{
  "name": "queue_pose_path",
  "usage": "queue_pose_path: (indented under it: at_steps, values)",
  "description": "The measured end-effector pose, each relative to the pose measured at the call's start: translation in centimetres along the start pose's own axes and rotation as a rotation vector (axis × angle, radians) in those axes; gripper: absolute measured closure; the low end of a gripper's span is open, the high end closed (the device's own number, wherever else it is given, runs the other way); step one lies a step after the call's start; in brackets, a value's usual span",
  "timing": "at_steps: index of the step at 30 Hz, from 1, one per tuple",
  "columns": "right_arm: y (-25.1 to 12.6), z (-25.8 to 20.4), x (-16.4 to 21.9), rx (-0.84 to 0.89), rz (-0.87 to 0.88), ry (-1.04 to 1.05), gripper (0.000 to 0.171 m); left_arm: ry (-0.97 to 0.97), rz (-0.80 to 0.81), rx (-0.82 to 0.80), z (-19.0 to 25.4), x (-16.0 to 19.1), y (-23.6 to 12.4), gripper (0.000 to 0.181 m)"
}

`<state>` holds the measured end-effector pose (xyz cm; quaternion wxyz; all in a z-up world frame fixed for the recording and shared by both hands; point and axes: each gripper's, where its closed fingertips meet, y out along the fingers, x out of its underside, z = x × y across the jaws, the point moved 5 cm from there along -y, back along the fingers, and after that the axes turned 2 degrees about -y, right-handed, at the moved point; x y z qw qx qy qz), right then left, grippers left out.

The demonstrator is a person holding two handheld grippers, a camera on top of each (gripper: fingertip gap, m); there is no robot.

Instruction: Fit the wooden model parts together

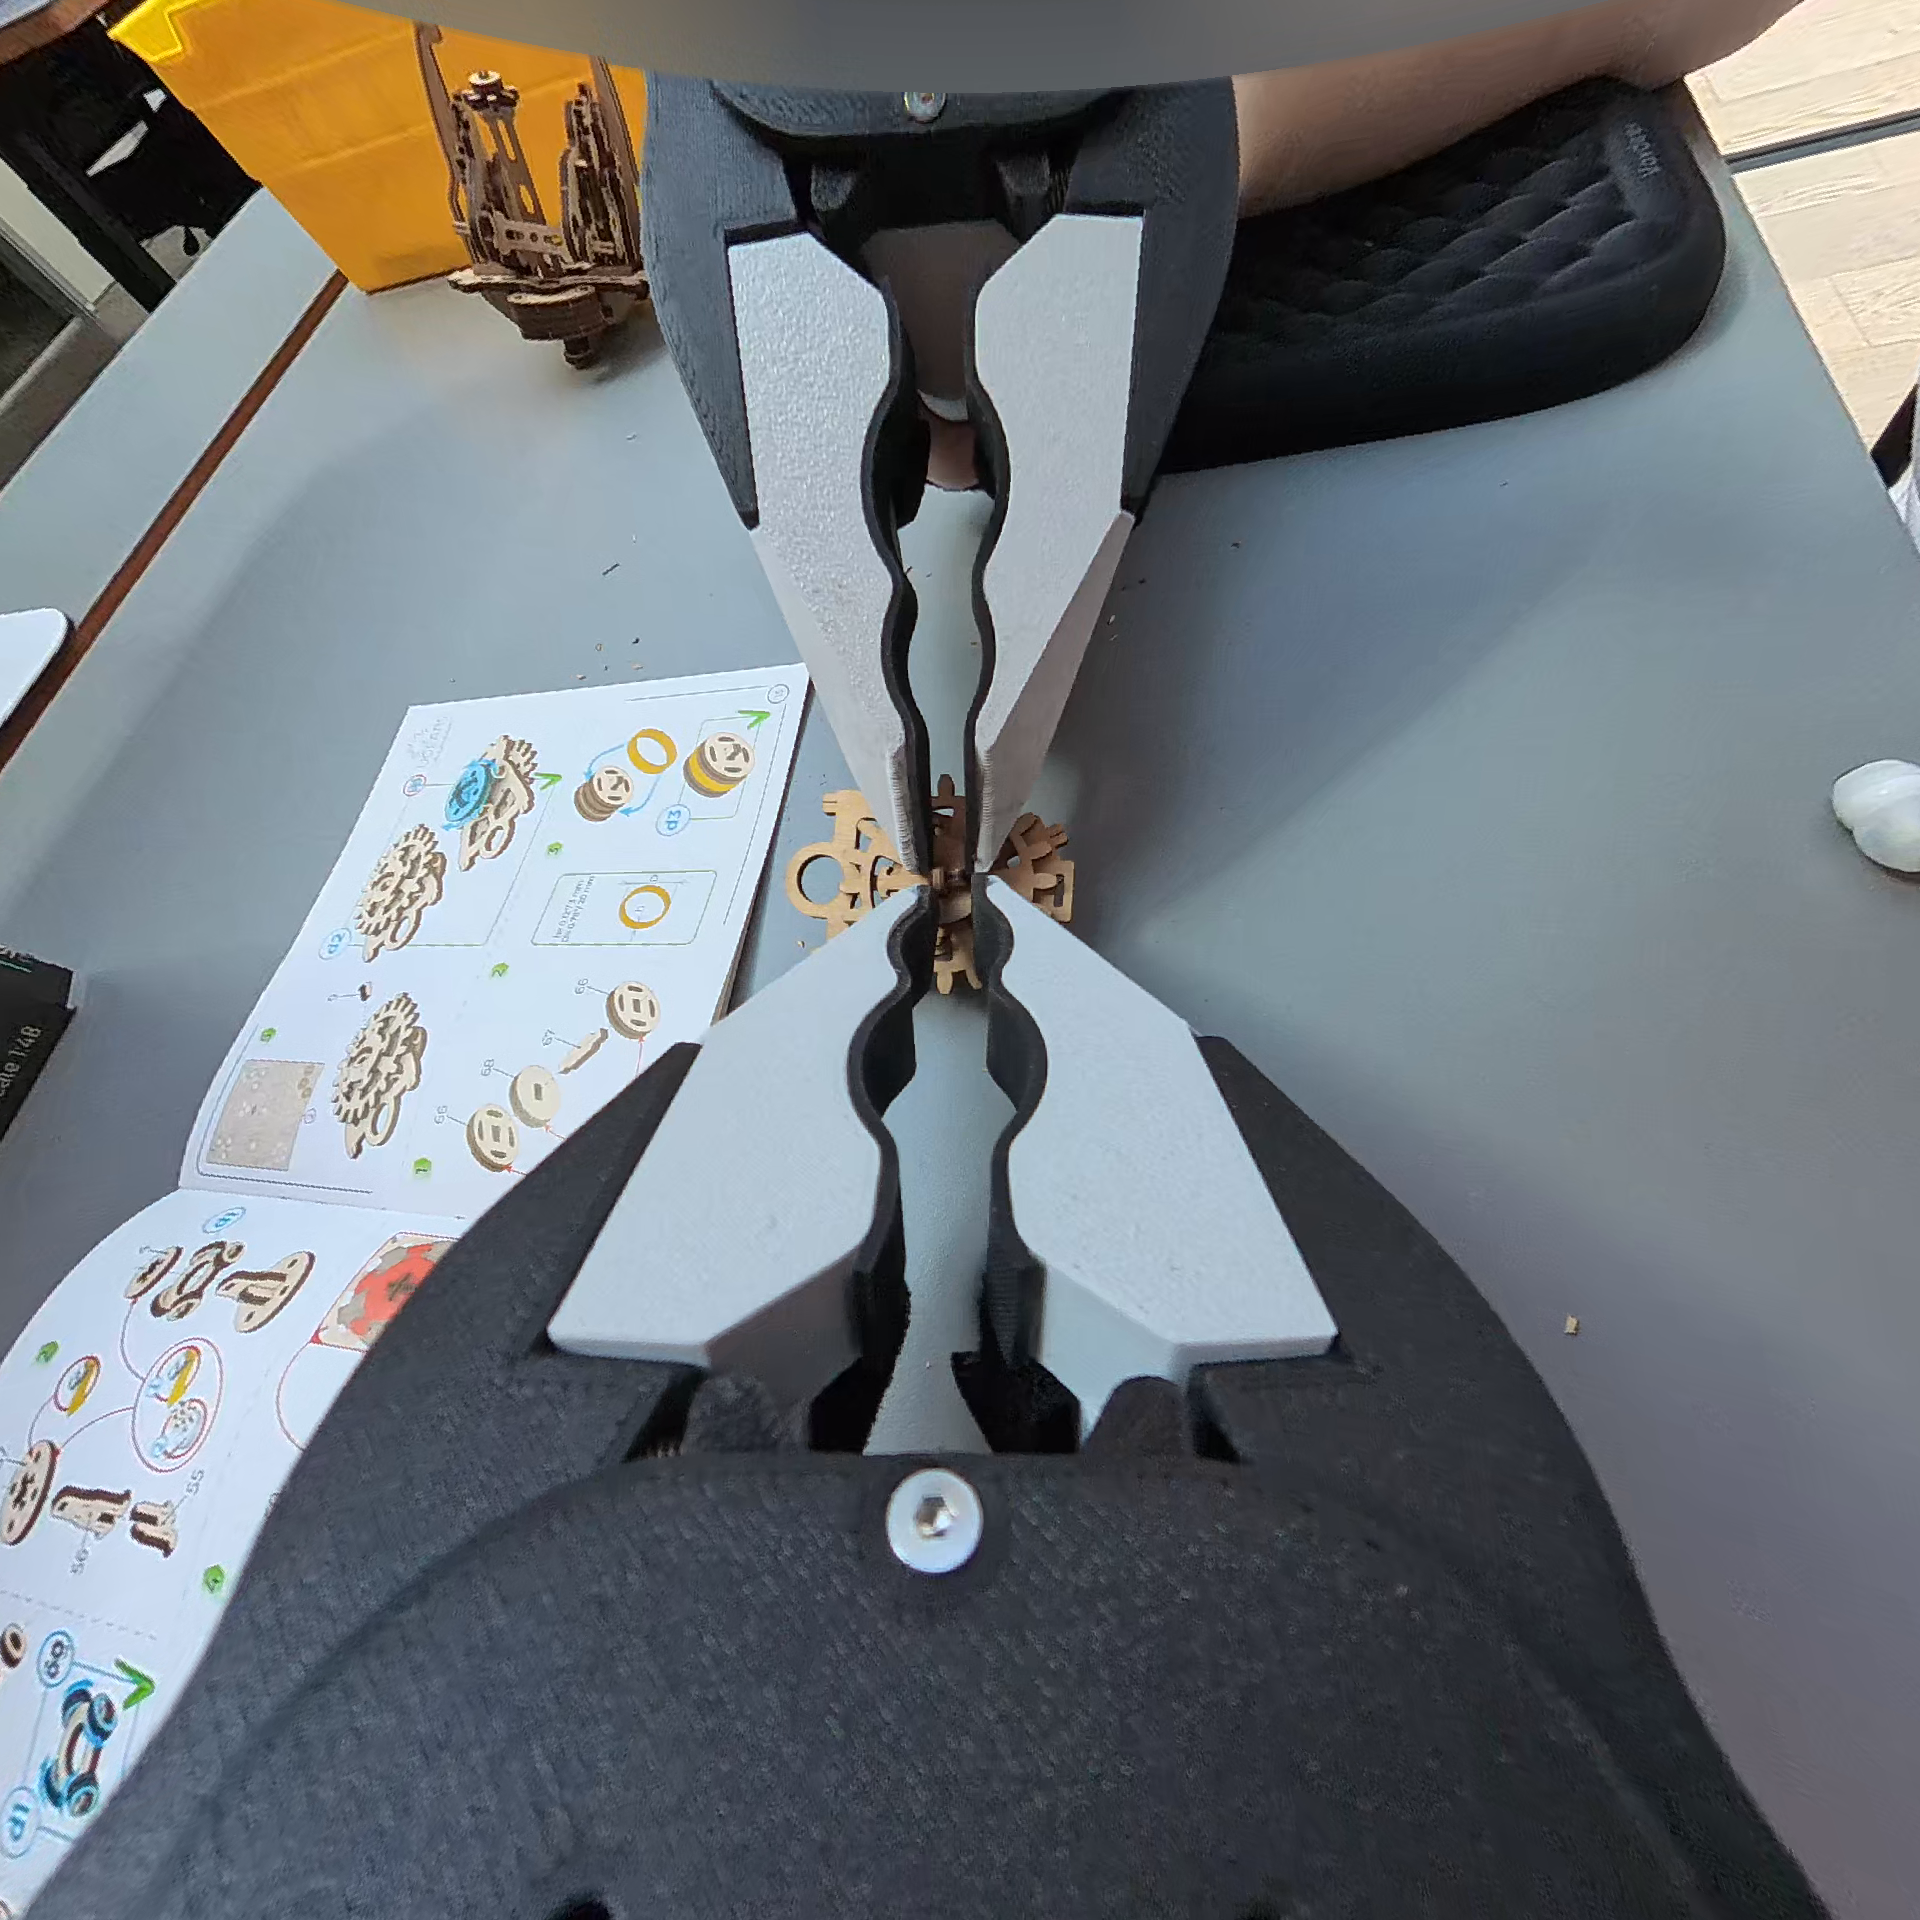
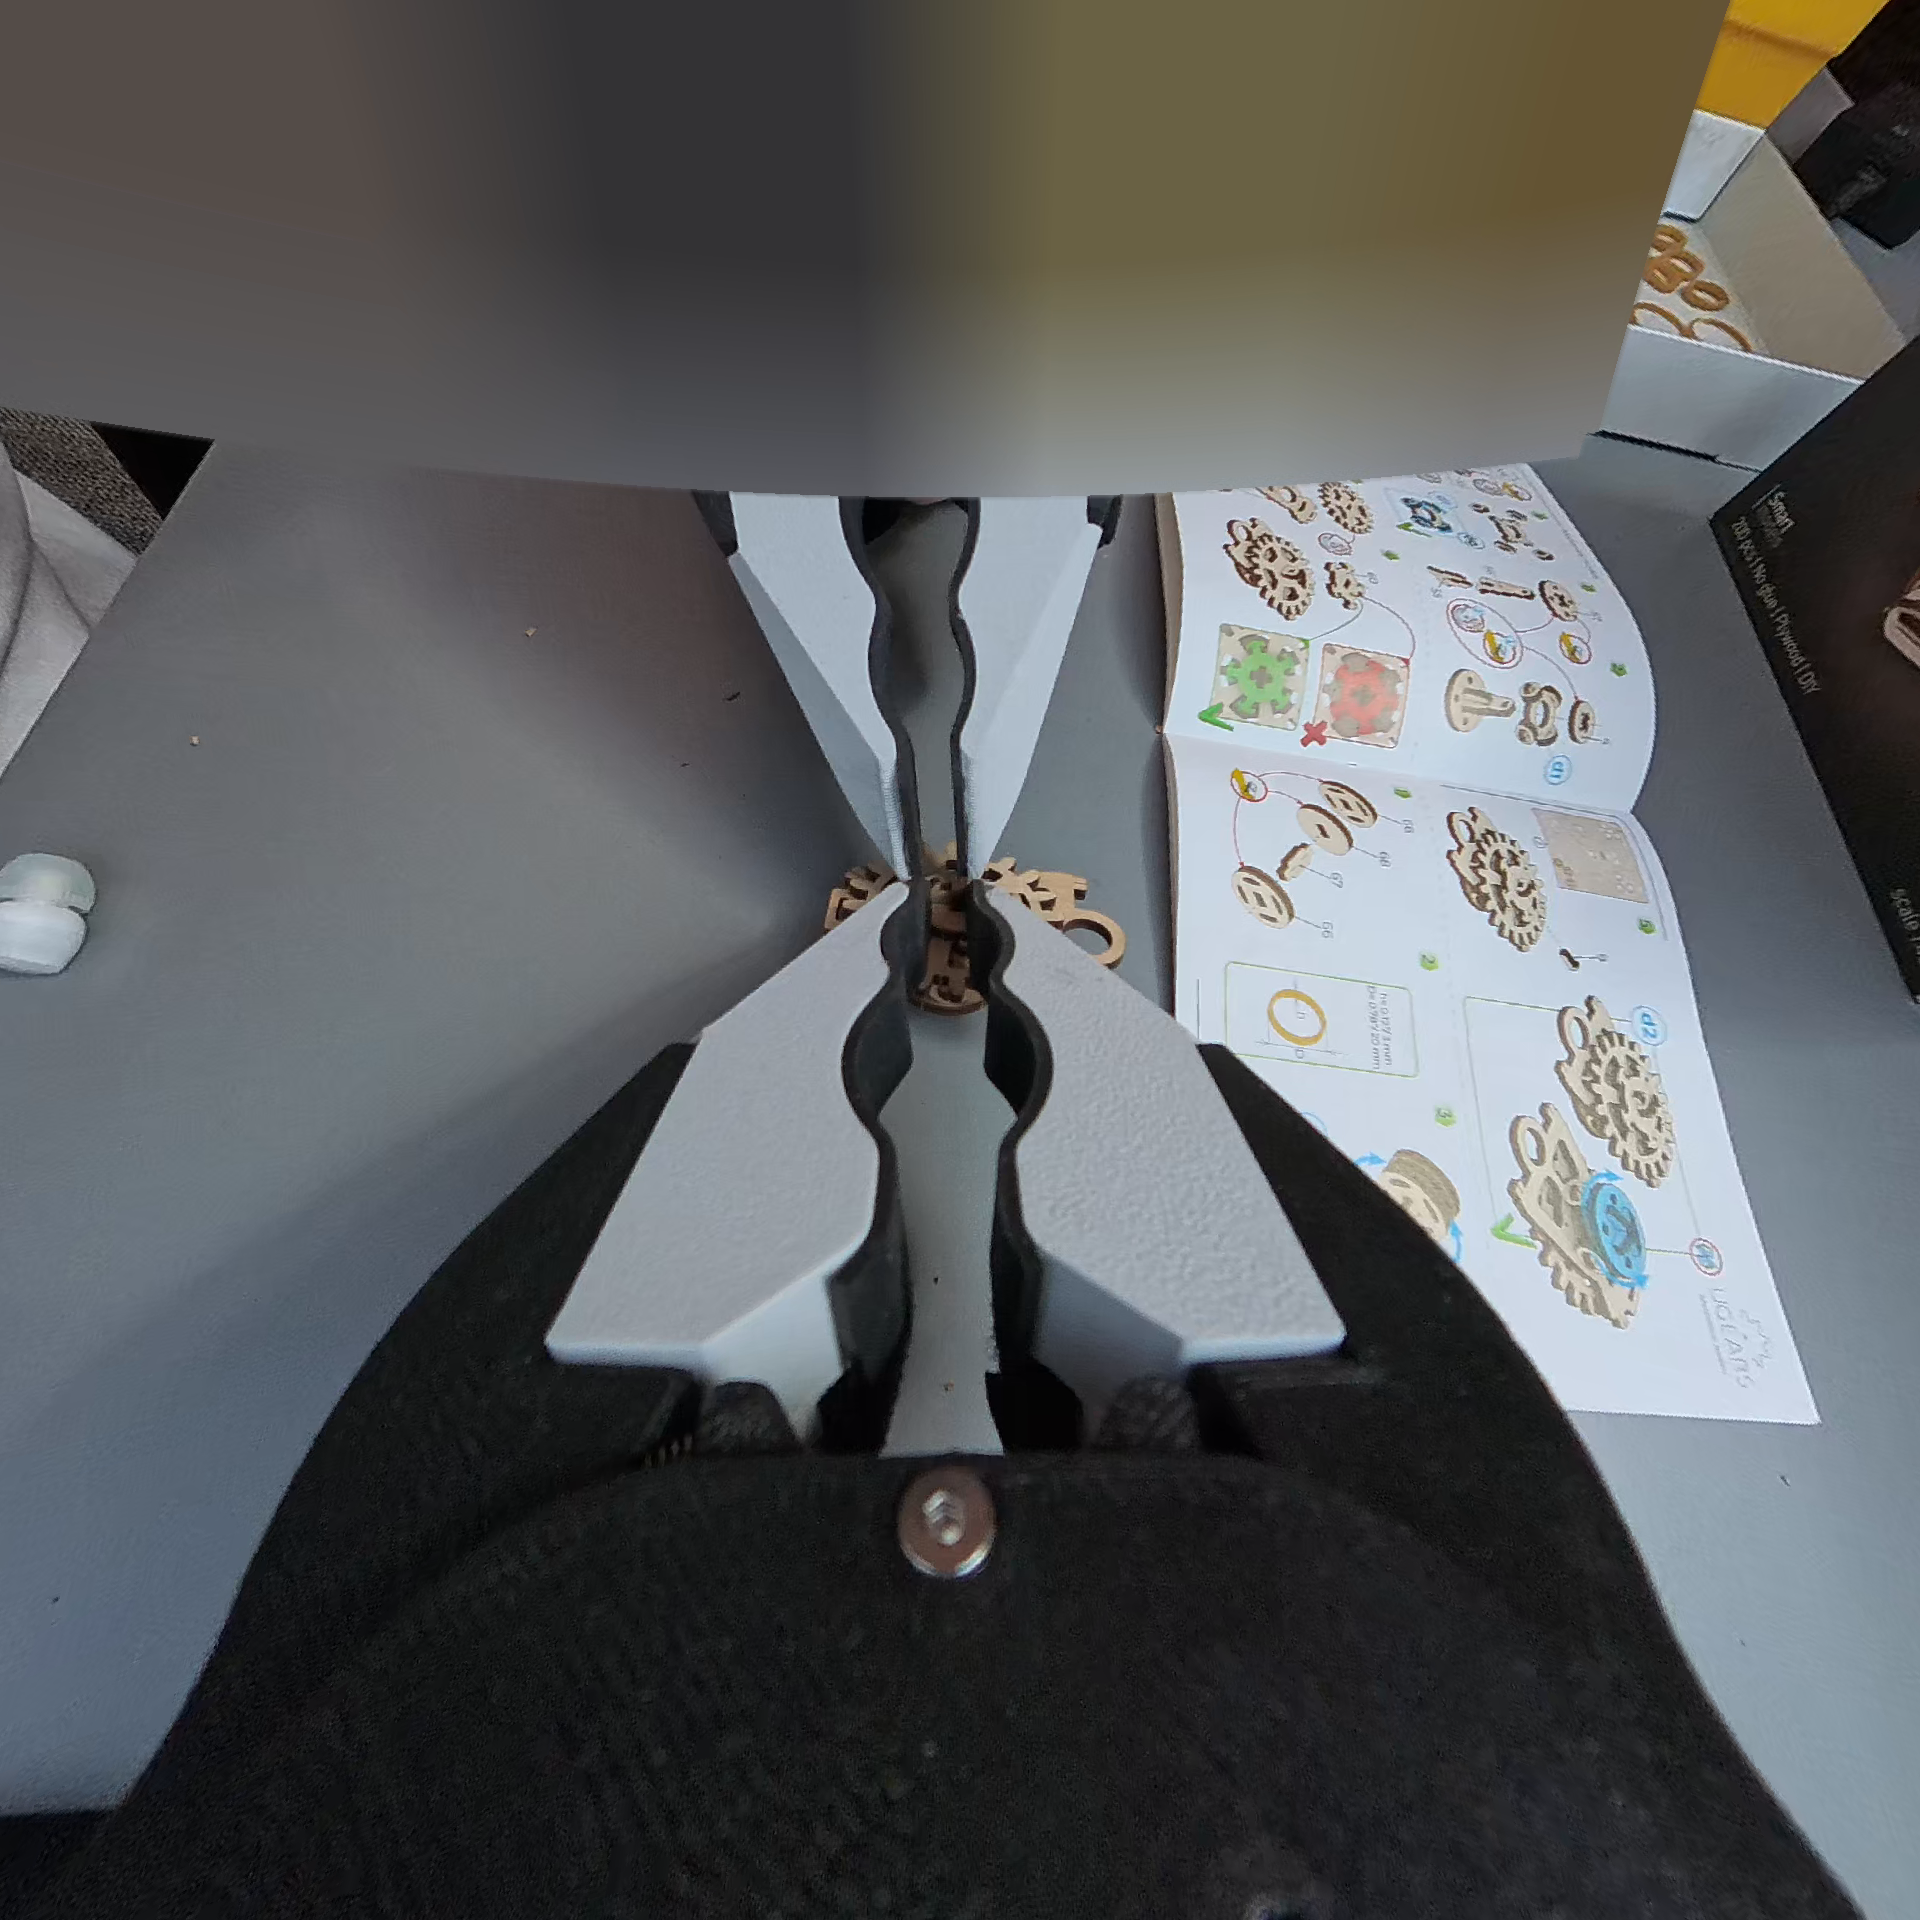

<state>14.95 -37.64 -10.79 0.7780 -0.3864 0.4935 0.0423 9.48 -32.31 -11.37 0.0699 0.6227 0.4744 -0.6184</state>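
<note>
A small light-wood gear assembly (image 1: 831,883) with a ring-shaped end lies on the grey table (image 1: 1455,831), between the two grippers. My left gripper (image 1: 948,912) comes in from the near side, its jaws shut on the assembly's middle. My right gripper (image 1: 943,844) faces it from the far side, tip to tip, also shut on the assembly. In the right wrist view the right gripper (image 2: 940,920) is near and the left gripper (image 2: 935,868) is opposite, with the assembly (image 2: 1081,925) sticking out at both sides. The fingers hide the assembly's centre.
An open instruction booklet (image 1: 540,935) (image 2: 1455,883) lies beside the assembly. A built dark wooden model (image 1: 540,229) stands before a yellow bin (image 1: 312,135). A black cushion (image 1: 1455,301) supports a person's arm. There are also a small white object (image 1: 1881,821), a black box (image 2: 1829,665) and a white box of wooden rings (image 2: 1704,312). The grippers are tip to tip, or close to it. Both grippers' tips are roughly 15 cm from the small white object (image 1: 1881,821). Look for it in the right wrist view (image 2: 60,903) too.
</note>
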Motion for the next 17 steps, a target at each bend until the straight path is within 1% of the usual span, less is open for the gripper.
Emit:
queue_pose_path:
  at_steps: [10,17]
  values:
    - [0.05,-0.03,0.0,-0.01,0.001,0.018,0.166,-0.052,-0.014,0.002,-0.05,-0.01,0.04,0.179]
    - [-0.01,-0.1,0.01,0.0,-0.009,-0.011,0.166,-0.065,-0.026,-0.02,0.03,-0.06,0.15,0.179]
